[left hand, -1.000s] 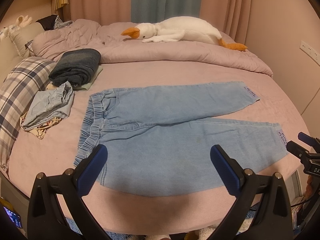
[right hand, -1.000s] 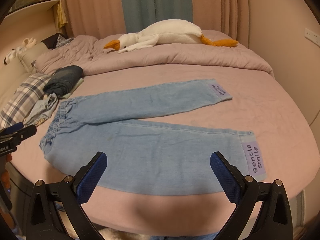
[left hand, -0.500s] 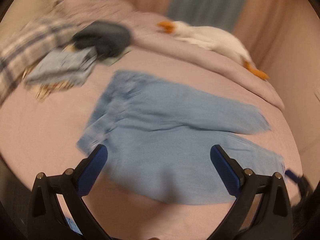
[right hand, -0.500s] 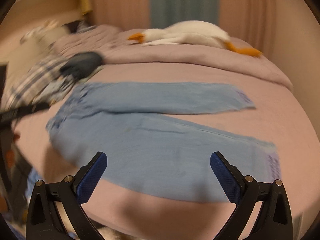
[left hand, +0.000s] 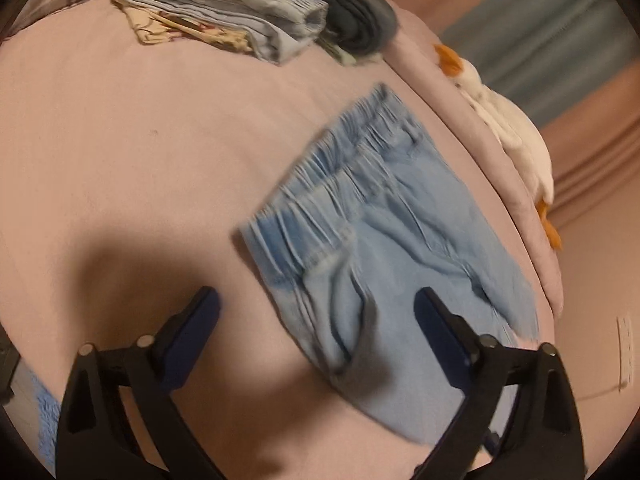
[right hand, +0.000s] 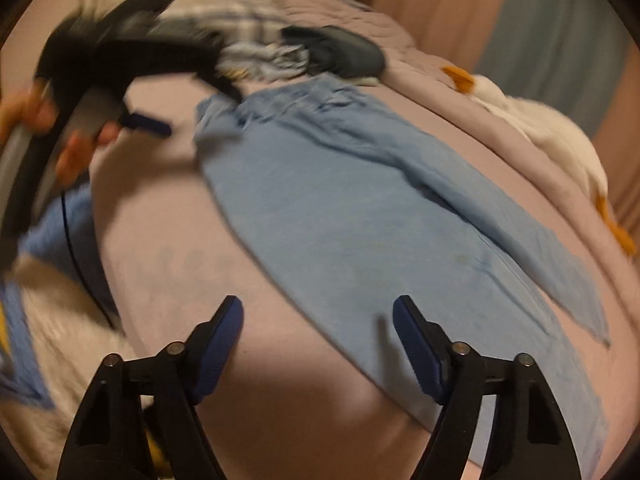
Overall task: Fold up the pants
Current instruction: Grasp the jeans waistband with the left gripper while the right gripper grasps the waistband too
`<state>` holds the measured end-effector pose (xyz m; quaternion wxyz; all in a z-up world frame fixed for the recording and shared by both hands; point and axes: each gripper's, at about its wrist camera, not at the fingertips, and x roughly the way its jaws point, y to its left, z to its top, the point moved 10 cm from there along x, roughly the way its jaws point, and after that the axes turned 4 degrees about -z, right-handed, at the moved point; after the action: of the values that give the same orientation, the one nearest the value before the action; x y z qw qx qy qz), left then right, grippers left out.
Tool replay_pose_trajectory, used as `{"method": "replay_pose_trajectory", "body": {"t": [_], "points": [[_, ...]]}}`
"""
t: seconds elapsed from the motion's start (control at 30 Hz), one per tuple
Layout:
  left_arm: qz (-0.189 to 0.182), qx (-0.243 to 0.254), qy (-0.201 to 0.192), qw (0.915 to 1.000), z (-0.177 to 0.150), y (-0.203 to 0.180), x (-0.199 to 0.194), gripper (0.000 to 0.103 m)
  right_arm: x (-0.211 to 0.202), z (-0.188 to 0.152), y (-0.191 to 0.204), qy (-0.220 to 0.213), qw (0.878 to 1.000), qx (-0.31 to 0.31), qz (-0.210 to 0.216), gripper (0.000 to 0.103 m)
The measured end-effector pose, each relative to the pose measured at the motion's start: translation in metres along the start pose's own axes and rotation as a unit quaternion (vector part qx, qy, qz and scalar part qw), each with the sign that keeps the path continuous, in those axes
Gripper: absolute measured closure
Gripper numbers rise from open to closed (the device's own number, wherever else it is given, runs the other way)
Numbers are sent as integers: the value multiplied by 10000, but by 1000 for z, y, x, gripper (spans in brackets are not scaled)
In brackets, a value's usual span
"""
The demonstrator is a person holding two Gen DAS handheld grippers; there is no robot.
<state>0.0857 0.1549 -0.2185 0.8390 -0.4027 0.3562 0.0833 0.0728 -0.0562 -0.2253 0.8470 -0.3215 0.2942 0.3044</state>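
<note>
Both grippers had dropped from a high overview toward the bed and rolled hard, so the whole scene sat tilted in both wrist views compared with a second ago. The left gripper [left hand: 316, 312] now hung low over the waist end of the light blue denim pants [left hand: 384, 240], which lay flat and unfolded on the pink bedsheet [left hand: 120, 140]; the elastic waistband [left hand: 320, 196] sat just ahead of and between its blue-padded fingers, the near corner of the cloth under the right-hand pad. Its jaws had just been closing a little but stood wide, nothing pinched between them. The right gripper [right hand: 318, 320] hung over the near leg of the same pants [right hand: 340, 220], the near edge of the denim running between its pads; its jaws had also just been narrowing, more so, yet the pads were still apart and gripped no cloth. In the right wrist view the other gripper and the hand [right hand: 72, 136] holding it showed far left, blurred. A pile of folded clothes [left hand: 224, 28] and a white plush goose [left hand: 512, 136] lay well beyond the claws. Judgement: the approach was under way, the grasp not yet made, no fold done; next step likely pinching the near edge at waist and leg to bring one leg over the other.
</note>
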Motion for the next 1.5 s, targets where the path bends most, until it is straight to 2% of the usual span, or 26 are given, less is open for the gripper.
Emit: {"method": "replay_pose_trajectory", "body": {"t": [0.03, 0.1, 0.13, 0.2, 0.27, 0.37, 0.43, 0.53, 0.57, 0.6, 0.67, 0.7, 0.77, 0.87, 0.97, 1.07, 1.1, 1.17, 1.2, 1.23, 1.27, 1.33, 1.37, 1.43, 1.5], "points": [[5, -15, -59, 10000, 5, -1, -1, 20, 4, 1, 4, -41, 9999, -139, -50, 34], [66, -32, 2, 10000, 14, 0, 2, 62, 9, 12, 4, -249, 9991, -291, -204, 37], [150, -54, 94, 9998, 15, 3, 4, 59, 8, 14, 5, -301, 9988, -297, -248, 42], [-12, -136, 83, 9999, 18, 5, 0, 64, 9, 20, 4, -355, 9983, -292, -359, 80], [-29, 32, 14, 10000, 17, 6, -10, 69, 16, 28, 5, -326, 9982, -335, -374, 92], [-114, 416, -113, 9990, 16, 5, -26, 71, 2, 29, 9, -433, 9971, -393, -488, 96], [-2, 521, -68, 9986, 12, 9, -24, 71, -9, 31, 10, -476, 9969, -445, -440, 96], [266, 565, 109, 9980, 7, 19, -14, 64, -13, 27, 13, -408, 9977, -470, -254, 96], [269, 595, 115, 9978, 7, 19, -16, 59, -6, 23, 16, -319, 9982, -474, -192, 96], [407, 732, 94, 9964, 8, 20, -21, 47, 0, 18, 19, -248, 9986, -452, -138, 96], [761, 956, -136, 9924, 15, 24, -34, 36, 3, 14, 20, -201, 9990, -386, -117, 93], [927, 1073, -318, 9894, 21, 24, -44, 36, 0, 15, 20, -207, 9992, -339, -85, 90], [1105, 1316, -659, 9829, 31, 19, -59, 36, -11, 18, 19, -205, 9992, -61, 338, 86], [1075, 1792, -893, 9738, 39, -6, -65, 36, -29, 27, 1, -389, 9952, 507, 744, 85], [692, 2441, -577, 9656, 22, -44, -45, 36, -26, 29, -41, -345, 9902, 1212, 607, 85], [559, 3192, -127, 9460, -6, -76, -13, 36, -7, 13, -86, 93, 9827, 1842, 144, 85], [550, 3488, 106, 9355, -20, -83, 1, 36, -1, 3, -98, 282, 9787, 2033, 34, 85], [512, 3794, 574, 9220, -46, -83, 21, 36, 3, -16, -108, 551, 9744, 2178, -56, 85], [517, 3829, 931, 9176, -60, -76, 34, 29, 6, -26, -107, 695, 9742, 2145, -62, 85], [486, 3916, 1069, 9126, -74, -68, 43, 26, 8, -40, -103, 902, 9750, 2030, -36, 85], [442, 4194, 780, 9034, -76, -72, 37, 24, 8, -52, -99, 1011, 9761, 1925, 12, 84], [411, 4576, 903, 8836, -83, -75, 35, 21, -5, -63, -92, 821, 9817, 1718, 77, 82], [360, 4561, 962, 8840, -81, -76, 33, 21, -10, -67, -89, 833, 9851, 1497, 119, 82], [140, 4376, 1074, 8926, -70, -83, 32, 21, -15, -71, -90, 949, 9875, 1225, 285, 78], [36, 4265, 938, 8996, -48, -93, 32, 21, -16, -71, -97, 1103, 9847, 1261, 490, 66]]}}
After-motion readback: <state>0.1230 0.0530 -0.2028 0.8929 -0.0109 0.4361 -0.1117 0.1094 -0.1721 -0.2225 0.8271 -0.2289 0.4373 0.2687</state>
